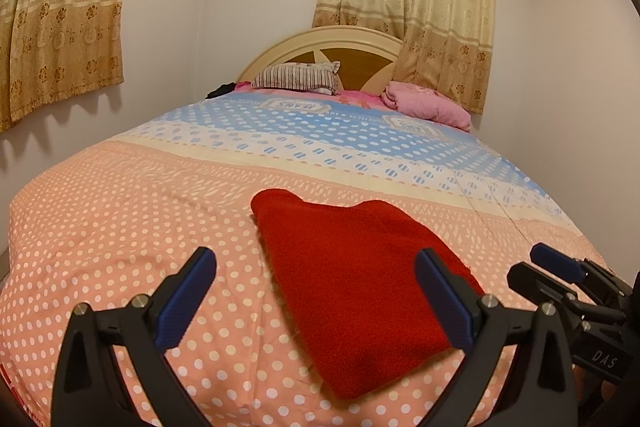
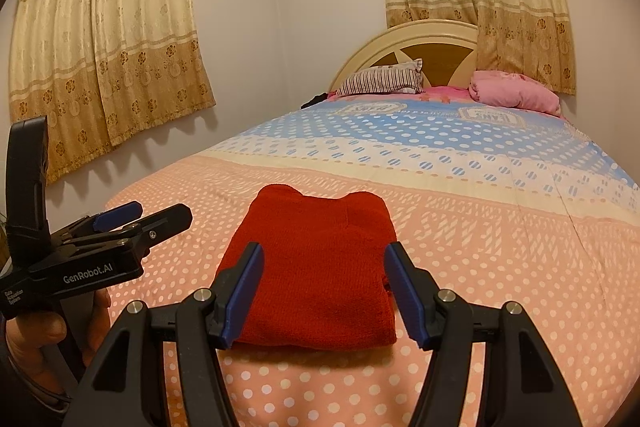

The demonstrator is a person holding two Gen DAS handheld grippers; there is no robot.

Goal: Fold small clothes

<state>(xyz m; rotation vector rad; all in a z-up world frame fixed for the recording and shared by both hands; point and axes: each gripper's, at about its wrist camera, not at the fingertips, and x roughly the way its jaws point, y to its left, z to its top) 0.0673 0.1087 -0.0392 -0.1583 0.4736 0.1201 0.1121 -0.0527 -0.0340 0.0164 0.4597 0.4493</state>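
A red knitted garment [image 1: 352, 291] [image 2: 316, 279] lies folded into a flat rectangle on the polka-dot bedspread [image 1: 120, 227] [image 2: 500, 247]. My left gripper [image 1: 316, 267] hovers open over the garment's near left part, its blue pads wide apart with nothing between them. My right gripper [image 2: 324, 263] is open too, its fingers framing the garment's near edge without touching it. In the left wrist view the right gripper [image 1: 560, 271] shows at the right edge. In the right wrist view the left gripper [image 2: 132, 215] is at the left, held by a hand [image 2: 36, 343].
Far up the bed lie a striped pillow [image 1: 298, 78] and a pink bundle of cloth [image 1: 428, 103] against a wooden headboard [image 1: 320, 43]. Patterned curtains [image 1: 64, 15] hang on the walls to the left and behind the bed.
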